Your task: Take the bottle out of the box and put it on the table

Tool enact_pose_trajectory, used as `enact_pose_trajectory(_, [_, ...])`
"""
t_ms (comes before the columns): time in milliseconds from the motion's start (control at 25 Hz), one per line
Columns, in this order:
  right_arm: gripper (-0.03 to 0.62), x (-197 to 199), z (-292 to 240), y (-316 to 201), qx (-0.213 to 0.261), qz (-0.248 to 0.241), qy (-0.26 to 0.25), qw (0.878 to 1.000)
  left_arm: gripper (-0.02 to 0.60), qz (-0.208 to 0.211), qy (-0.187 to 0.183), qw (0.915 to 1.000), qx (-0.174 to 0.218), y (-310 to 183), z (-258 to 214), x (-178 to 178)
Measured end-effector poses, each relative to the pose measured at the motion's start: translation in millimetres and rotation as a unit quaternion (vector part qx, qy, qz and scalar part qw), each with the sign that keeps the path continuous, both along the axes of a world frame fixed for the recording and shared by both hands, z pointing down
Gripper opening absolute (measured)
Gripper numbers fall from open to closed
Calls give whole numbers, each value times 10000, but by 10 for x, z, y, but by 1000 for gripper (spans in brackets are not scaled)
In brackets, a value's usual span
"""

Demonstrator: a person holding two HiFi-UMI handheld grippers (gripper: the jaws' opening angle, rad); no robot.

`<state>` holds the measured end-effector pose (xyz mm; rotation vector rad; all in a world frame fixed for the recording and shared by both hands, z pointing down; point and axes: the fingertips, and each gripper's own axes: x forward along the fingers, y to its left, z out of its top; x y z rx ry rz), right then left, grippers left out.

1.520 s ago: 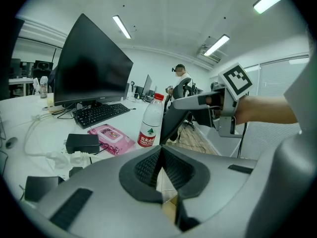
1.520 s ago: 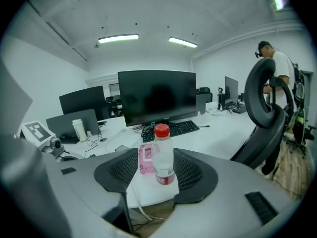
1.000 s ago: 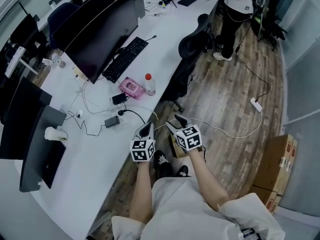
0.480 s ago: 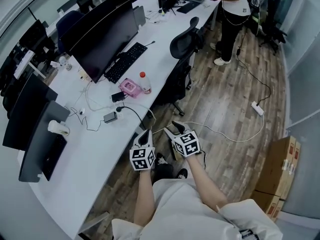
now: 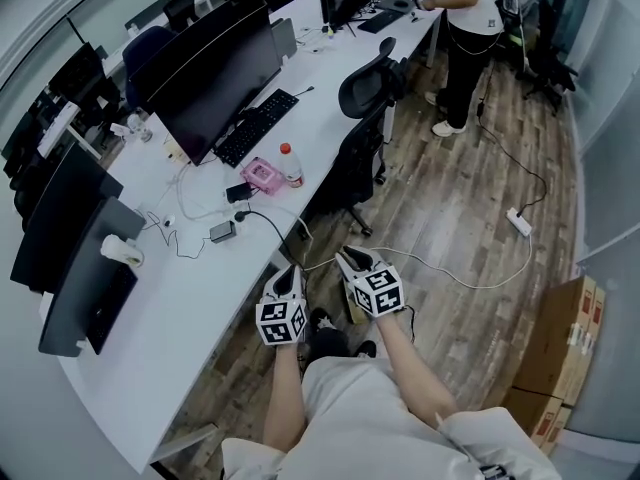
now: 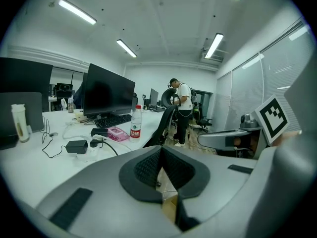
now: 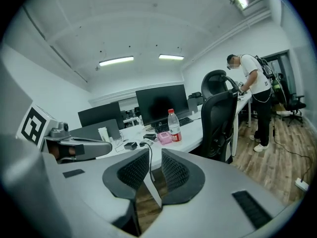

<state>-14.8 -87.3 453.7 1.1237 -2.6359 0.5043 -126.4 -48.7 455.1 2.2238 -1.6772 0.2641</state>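
Note:
A clear bottle (image 5: 292, 165) with a red cap and red label stands upright on the white table (image 5: 190, 298), beside a pink box (image 5: 262, 174). It also shows in the left gripper view as the bottle (image 6: 135, 123) and in the right gripper view as the bottle (image 7: 174, 126). Both grippers hover over the floor by the table's edge, well short of the bottle. My left gripper (image 5: 290, 270) has its pads together and holds nothing. The jaws of my right gripper (image 5: 347, 257) have just been closing; a narrow gap remains, with nothing in it.
Monitors (image 5: 215, 83), a keyboard (image 5: 255, 128) and cables crowd the table. A black office chair (image 5: 365, 88) stands by it. A person (image 5: 465, 28) stands at the far end. A power strip (image 5: 520, 221) lies on the floor; cardboard boxes (image 5: 560, 338) sit at the right.
Both grippers have shifted a little along the table's edge, and the view has shifted with them. The right jaws have narrowed. The bottle has stayed on the table.

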Motion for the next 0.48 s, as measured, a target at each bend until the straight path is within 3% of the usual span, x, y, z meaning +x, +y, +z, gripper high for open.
enact_pose_trajectory(240, [51, 3, -73, 29, 57, 13, -175, 9998, 14, 107, -22, 9999, 57, 17, -28, 119])
enact_pose_trajectory(480, [38, -115, -72, 91, -50, -223, -337, 9992, 14, 168, -131, 9998, 44, 45, -42, 114])
